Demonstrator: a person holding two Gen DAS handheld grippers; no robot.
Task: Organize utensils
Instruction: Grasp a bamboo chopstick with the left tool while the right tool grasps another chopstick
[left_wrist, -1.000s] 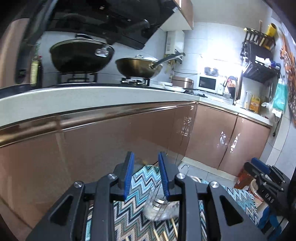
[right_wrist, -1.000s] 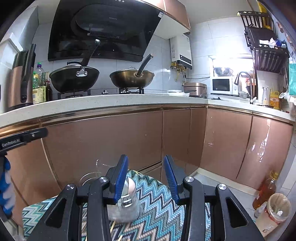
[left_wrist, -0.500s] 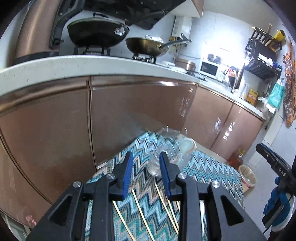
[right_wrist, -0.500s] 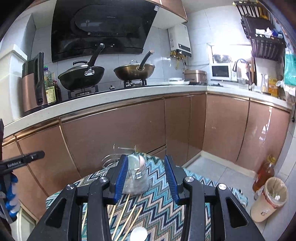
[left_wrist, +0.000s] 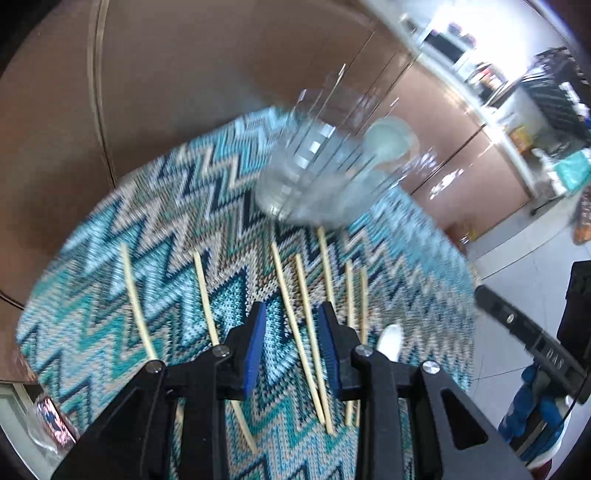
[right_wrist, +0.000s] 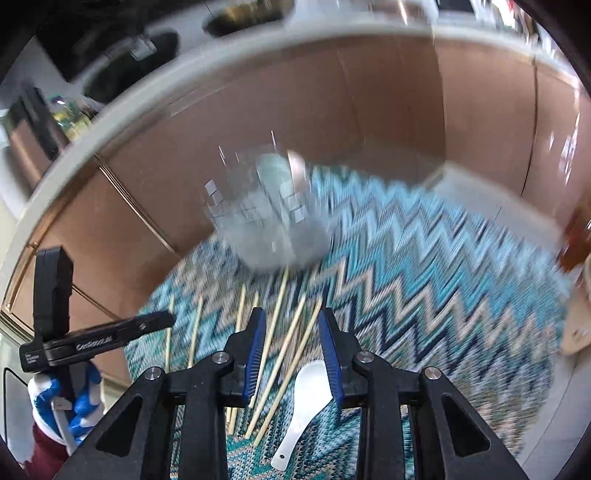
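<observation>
Your left gripper (left_wrist: 291, 314) hangs with its jaws apart and nothing between them, above the zigzag-patterned cloth (left_wrist: 110, 280). Your right gripper (right_wrist: 291, 317) is likewise spread and holds nothing. The clear glass holder (right_wrist: 266, 221) stands at the far side of the cloth, blurred, with a pale spoon (right_wrist: 273, 171) inside it. Bamboo chopsticks (left_wrist: 207, 295) lie scattered on the cloth just in front of the holder. A white spoon (right_wrist: 304, 398) lies on the cloth nearer you than the holder, beside the chopsticks.

Your black plastic left gripper (left_wrist: 289, 343) and right gripper (right_wrist: 292, 347) have blue ribbed finger pads (right_wrist: 255, 354), silver screws (left_wrist: 221, 351), white lettering; blue-and-white glove (right_wrist: 74, 402), maroon sleeve (right_wrist: 46, 452).
</observation>
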